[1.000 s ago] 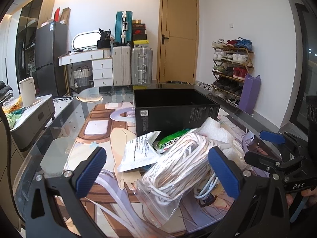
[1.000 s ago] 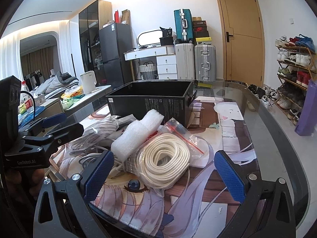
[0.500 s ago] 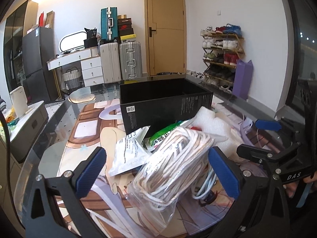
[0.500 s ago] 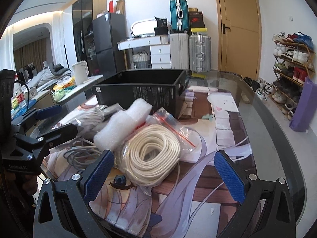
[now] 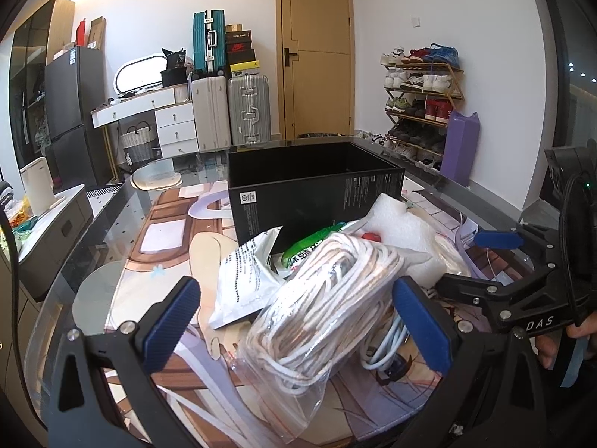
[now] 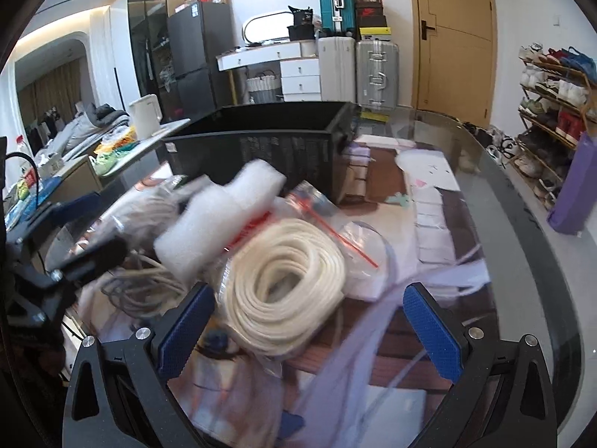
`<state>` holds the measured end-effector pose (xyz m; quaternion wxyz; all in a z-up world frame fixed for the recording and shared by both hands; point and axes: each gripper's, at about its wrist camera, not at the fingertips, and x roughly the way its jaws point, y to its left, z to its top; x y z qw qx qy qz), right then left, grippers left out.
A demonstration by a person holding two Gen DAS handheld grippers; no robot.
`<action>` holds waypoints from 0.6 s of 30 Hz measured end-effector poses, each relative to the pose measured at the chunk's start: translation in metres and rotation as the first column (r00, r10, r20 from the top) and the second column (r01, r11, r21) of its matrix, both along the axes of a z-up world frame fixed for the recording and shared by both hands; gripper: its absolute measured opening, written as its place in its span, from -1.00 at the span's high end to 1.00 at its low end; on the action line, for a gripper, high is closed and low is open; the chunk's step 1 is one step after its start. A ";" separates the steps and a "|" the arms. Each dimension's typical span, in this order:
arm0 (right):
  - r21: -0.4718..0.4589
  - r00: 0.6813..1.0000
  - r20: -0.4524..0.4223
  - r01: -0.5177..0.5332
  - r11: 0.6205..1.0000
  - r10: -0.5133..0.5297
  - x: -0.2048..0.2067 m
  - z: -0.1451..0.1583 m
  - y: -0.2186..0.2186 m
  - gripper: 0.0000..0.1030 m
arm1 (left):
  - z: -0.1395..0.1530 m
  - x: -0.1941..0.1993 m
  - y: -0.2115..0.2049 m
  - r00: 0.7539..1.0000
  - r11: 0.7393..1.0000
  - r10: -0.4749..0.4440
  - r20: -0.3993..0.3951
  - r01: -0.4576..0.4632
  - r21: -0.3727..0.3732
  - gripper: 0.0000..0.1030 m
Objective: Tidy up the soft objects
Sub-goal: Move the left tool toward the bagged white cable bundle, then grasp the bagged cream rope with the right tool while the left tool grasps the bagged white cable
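Note:
A clear bag of coiled white cord point(image 5: 324, 298) lies between the spread blue pads of my left gripper point(image 5: 298, 317), which is open. Behind it sit a white printed pouch point(image 5: 246, 280), a green packet point(image 5: 309, 242) and a white foam block point(image 5: 403, 220). My right gripper point(image 6: 309, 324) is open around a cream rope coil point(image 6: 283, 280) in a zip bag; the foam block point(image 6: 220, 220) and a grey cable bundle point(image 6: 138, 287) lie to its left. An open black box point(image 5: 313, 190) point(image 6: 261, 142) stands behind the pile. Each gripper shows in the other's view point(image 5: 500, 261) point(image 6: 67, 231).
The pile rests on a printed mat point(image 5: 168, 239) over a glass table point(image 6: 522, 231). Beyond the table stand suitcases point(image 5: 246, 108), white drawers point(image 5: 175, 127), a shoe rack point(image 5: 421, 100), a purple bag point(image 5: 459, 145) and a side counter with a white kettle point(image 5: 37, 183).
Both grippers have closed in on the pile, which looms larger. The right view has dipped toward the rope coil and is blurred by motion. Both grippers stay open.

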<state>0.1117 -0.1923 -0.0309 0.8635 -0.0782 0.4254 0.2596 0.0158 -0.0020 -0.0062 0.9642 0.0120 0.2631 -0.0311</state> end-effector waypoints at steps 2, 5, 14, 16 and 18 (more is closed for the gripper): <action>-0.003 1.000 -0.012 0.024 1.000 -0.024 0.002 -0.002 -0.005 -0.99 | 0.000 0.000 0.000 1.000 1.000 0.001 0.002 -0.001 0.002 -1.00; 0.008 0.998 -0.032 0.045 0.999 -0.045 0.007 -0.002 -0.006 -0.99 | -0.001 0.000 0.000 1.000 1.000 -0.003 -0.004 0.003 -0.002 -1.00; -0.038 0.994 -0.047 0.095 0.995 -0.097 0.022 -0.009 0.008 -0.99 | -0.002 0.001 0.001 1.000 1.000 -0.006 -0.010 0.006 -0.001 -1.00; -0.015 0.993 -0.056 0.107 0.994 -0.108 0.024 -0.009 0.005 -0.88 | -0.002 0.001 0.002 1.000 1.000 -0.007 -0.010 0.007 0.000 -1.00; -0.030 0.993 -0.040 0.107 0.994 -0.109 0.023 -0.009 0.002 -0.61 | -0.002 0.001 0.001 1.000 1.000 -0.006 -0.010 0.006 -0.002 -1.00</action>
